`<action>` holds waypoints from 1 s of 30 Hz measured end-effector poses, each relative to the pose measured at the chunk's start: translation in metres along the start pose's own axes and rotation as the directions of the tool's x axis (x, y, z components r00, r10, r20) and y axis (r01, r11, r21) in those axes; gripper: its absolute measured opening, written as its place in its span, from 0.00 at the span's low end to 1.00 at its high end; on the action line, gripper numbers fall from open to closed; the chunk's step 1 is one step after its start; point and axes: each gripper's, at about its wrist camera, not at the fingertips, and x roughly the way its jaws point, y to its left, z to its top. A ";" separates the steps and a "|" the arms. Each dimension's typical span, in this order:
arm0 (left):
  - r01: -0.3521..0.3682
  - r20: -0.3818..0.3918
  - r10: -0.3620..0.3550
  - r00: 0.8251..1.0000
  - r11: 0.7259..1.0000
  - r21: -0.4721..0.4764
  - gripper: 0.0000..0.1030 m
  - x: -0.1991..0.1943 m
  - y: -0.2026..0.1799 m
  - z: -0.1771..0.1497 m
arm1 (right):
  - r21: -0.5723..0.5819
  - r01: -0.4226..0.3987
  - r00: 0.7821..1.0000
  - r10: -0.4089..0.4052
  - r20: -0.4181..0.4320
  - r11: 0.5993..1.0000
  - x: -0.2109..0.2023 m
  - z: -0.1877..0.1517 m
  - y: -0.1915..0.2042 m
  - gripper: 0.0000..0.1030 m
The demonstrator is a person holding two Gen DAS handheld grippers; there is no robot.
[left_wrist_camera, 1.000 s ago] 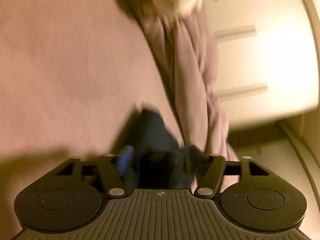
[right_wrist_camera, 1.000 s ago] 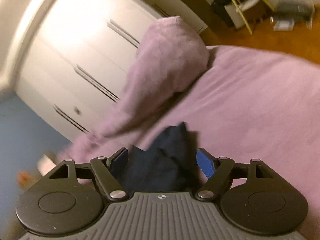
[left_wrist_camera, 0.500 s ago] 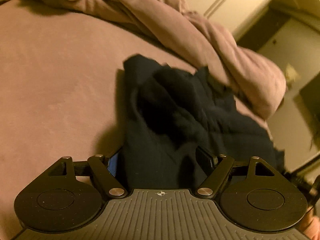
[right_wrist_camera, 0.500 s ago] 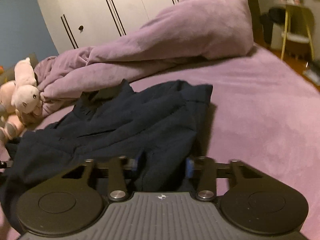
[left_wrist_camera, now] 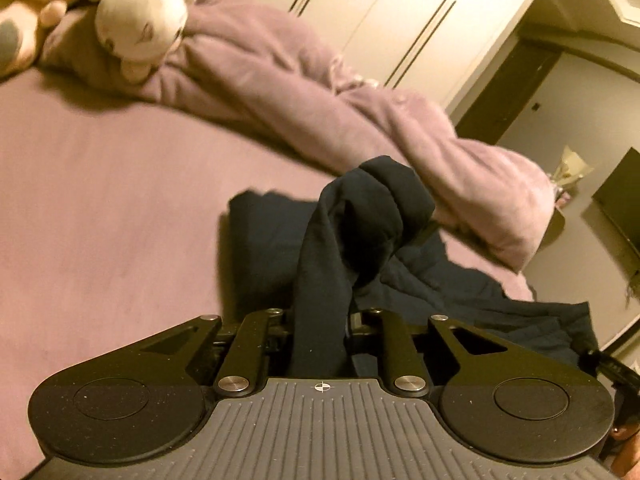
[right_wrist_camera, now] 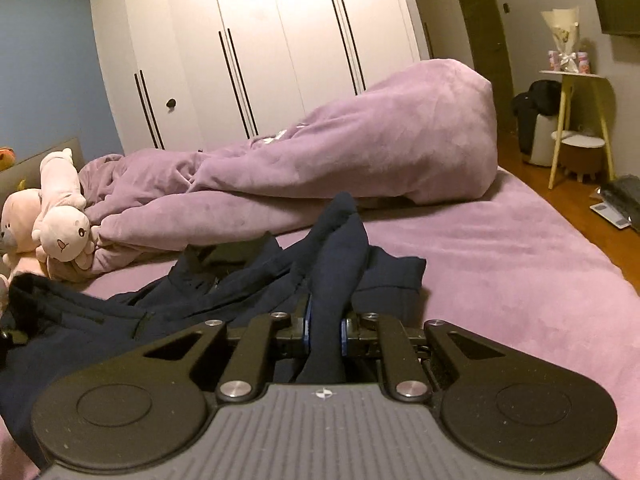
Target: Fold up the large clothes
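A dark navy garment (left_wrist_camera: 460, 280) lies rumpled on the purple bed (left_wrist_camera: 100, 208). My left gripper (left_wrist_camera: 320, 320) is shut on a bunched fold of it that sticks up ahead of the jaws. In the right wrist view the same navy garment (right_wrist_camera: 180, 292) spreads to the left on the bed (right_wrist_camera: 500, 264). My right gripper (right_wrist_camera: 325, 326) is shut on another raised fold, pinched between the blue pads. Both grippers hold their folds a little above the sheet.
A rolled purple duvet (right_wrist_camera: 340, 168) lies across the far side of the bed. Plush toys (right_wrist_camera: 56, 216) sit at the left, also in the left wrist view (left_wrist_camera: 136, 20). White wardrobe doors (right_wrist_camera: 280, 48) stand behind. A small yellow-legged table (right_wrist_camera: 576, 120) stands on the floor at right.
Both grippers have closed tight on folds of the navy garment and lifted them. Both views have swung level over the bed; the garment now lies spread between them.
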 end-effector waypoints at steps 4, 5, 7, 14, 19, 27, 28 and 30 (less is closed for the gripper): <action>-0.037 -0.041 0.039 0.998 0.998 0.044 0.19 0.019 -0.005 0.003 | -0.017 0.019 0.999 -0.020 -0.048 1.000 0.016 0.001 0.000 0.12; -0.051 -0.056 0.054 0.997 0.998 0.047 0.19 0.027 -0.004 0.000 | -0.029 0.020 0.998 -0.022 -0.062 0.999 0.020 -0.001 0.001 0.12; -0.074 -0.083 0.078 0.994 0.996 0.047 0.21 0.038 -0.001 -0.004 | -0.038 0.036 0.995 -0.039 -0.094 0.999 0.031 -0.005 -0.002 0.13; -0.092 -0.138 0.095 0.986 0.995 0.031 0.46 0.059 0.008 -0.012 | -0.095 0.040 0.985 -0.055 -0.163 0.995 0.054 -0.013 0.000 0.21; -0.090 -0.107 0.091 0.990 0.996 0.011 0.18 0.045 0.003 -0.004 | -0.147 0.073 0.986 -0.093 -0.136 0.986 0.052 -0.013 0.013 0.12; -0.122 0.120 0.116 0.986 0.992 0.043 0.19 0.044 -0.045 0.087 | -0.123 0.167 0.980 -0.152 0.125 0.978 0.060 0.074 0.041 0.12; -0.131 0.154 0.126 0.980 0.991 0.028 0.19 0.057 -0.049 0.099 | -0.098 0.191 0.974 -0.176 0.141 0.977 0.071 0.084 0.043 0.12; -0.178 0.205 0.170 0.964 0.984 0.024 0.21 0.084 -0.060 0.108 | -0.059 0.248 0.957 -0.236 0.169 0.967 0.102 0.099 0.047 0.12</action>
